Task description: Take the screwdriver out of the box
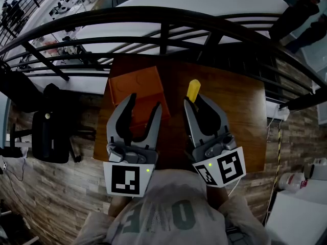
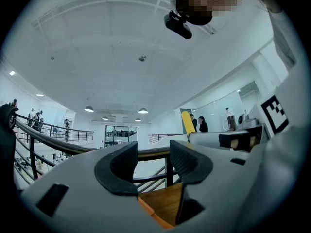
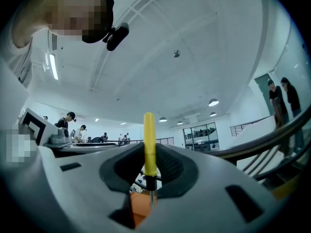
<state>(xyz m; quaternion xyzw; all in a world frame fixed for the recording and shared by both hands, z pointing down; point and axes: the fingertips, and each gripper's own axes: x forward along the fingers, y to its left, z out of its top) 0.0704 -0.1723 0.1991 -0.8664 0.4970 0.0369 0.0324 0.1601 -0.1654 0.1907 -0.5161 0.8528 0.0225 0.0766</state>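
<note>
Screwdriver (image 3: 149, 144): it's in the right gripper's clamp, up off the table and to the right of the box, not inside it.
Long axis: running up and down in both gripper views, close to upright, with only a slight lean seen from the left gripper view (image 2: 187, 123).
Which way it points: yellow handle on top, black collar under it, thin metal shaft pointing down below the jaws.
Head view of it: only the yellow handle (image 1: 193, 90) shows, poking out past the jaw tips on the side away from the person; the shaft is hidden behind the gripper.
Right gripper (image 3: 149, 168): jaws clenched on the lower end of the handle, one ribbed pad pressed on each side, and the handle rises well above them.
Left gripper (image 2: 153, 161): jaws spread wide with nothing between them, just railing and table showing through the gap.
Left gripper's place: from the head view it (image 1: 144, 102) hangs over the near side of the box, its tips above the orange surface; contact can't be made out.
Box (image 1: 135, 88): orange, sitting on the left part of the table, near the far edge.
Table (image 1: 230, 106): dark brown wood, with a black railing (image 1: 163, 40) right behind it.
Right gripper's place: beside the left one (image 1: 198, 101), above bare wood.
</note>
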